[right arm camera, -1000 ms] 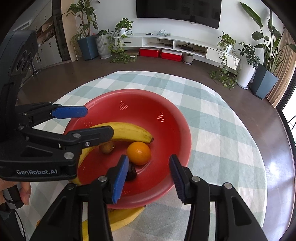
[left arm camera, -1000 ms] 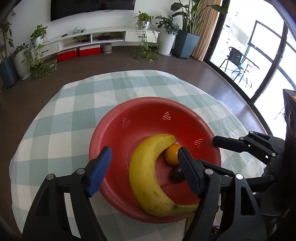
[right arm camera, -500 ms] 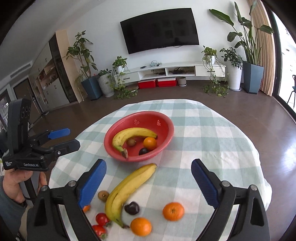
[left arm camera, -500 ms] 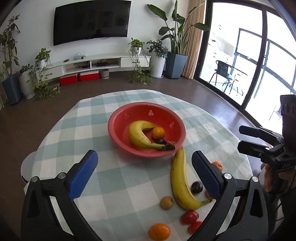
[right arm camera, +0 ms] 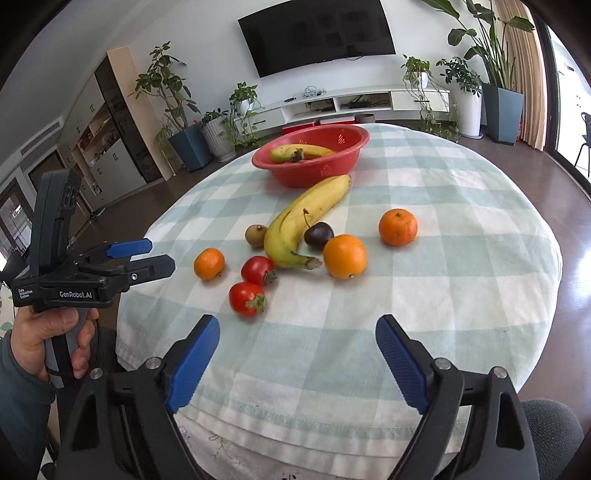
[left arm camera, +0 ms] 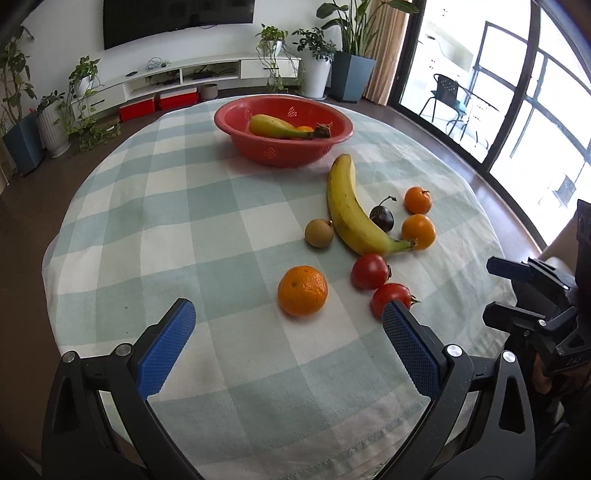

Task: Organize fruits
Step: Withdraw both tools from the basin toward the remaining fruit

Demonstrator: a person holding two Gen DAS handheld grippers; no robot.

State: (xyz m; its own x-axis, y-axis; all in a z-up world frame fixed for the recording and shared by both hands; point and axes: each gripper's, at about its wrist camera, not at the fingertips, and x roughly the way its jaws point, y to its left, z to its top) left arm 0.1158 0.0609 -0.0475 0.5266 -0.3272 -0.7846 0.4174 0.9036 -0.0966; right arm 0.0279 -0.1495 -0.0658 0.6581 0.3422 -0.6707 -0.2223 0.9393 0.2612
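A white wall carries a dark television [right arm camera: 317,35]. Directly below the television runs a long white media shelf [right arm camera: 354,101], with red boxes [left arm camera: 157,105] on the brown floor under it. Potted plants [right arm camera: 177,107] stand to either side of the television. Far left of it is a tall cabinet [right arm camera: 110,122]; far right, beige curtains [left arm camera: 384,48] and bright glass doors [left arm camera: 517,99].

Black claw [right arm camera: 295,363] frames carry ribbed blue pads [right arm camera: 192,363], silver screws, white "GenRobot.AI" lettering; grey-blue sleeve [right arm camera: 14,398].
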